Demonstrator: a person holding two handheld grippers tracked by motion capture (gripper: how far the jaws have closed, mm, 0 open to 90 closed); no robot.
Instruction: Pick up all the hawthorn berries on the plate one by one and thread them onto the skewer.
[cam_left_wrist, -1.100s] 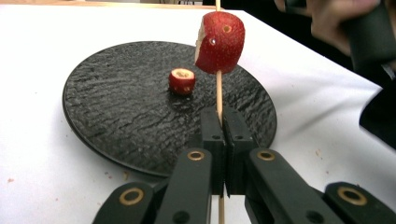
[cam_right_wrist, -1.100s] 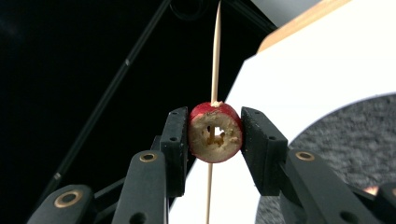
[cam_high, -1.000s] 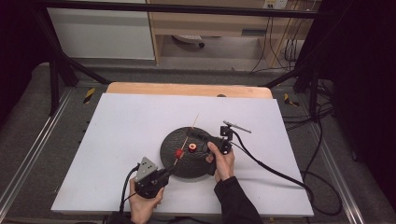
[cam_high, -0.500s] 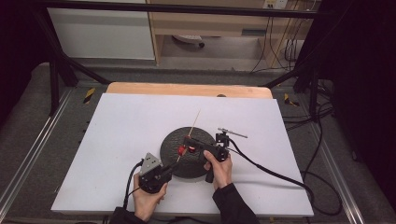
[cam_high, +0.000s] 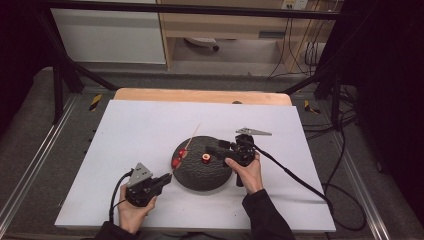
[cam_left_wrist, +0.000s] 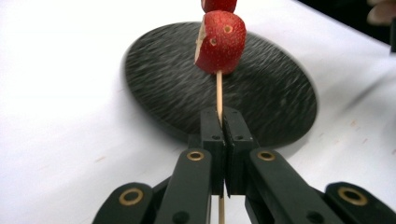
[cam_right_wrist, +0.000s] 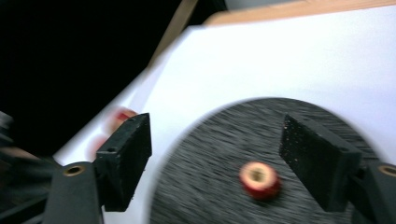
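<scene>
My left gripper clamps the skewer, two fruit pieces threaded. Right gripper, jaws apart, hovers over the loose piece at the plate centre; I'd grasp it next.

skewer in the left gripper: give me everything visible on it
The skewer is a thin, pale stick that looks wooden, clamped between the shut jaws of the left hand-held gripper. It carries two red fruit pieces with cut pale faces. In the high view it slants up over the near-left edge of the dark round plate, its bare tip pointing away.
</scene>
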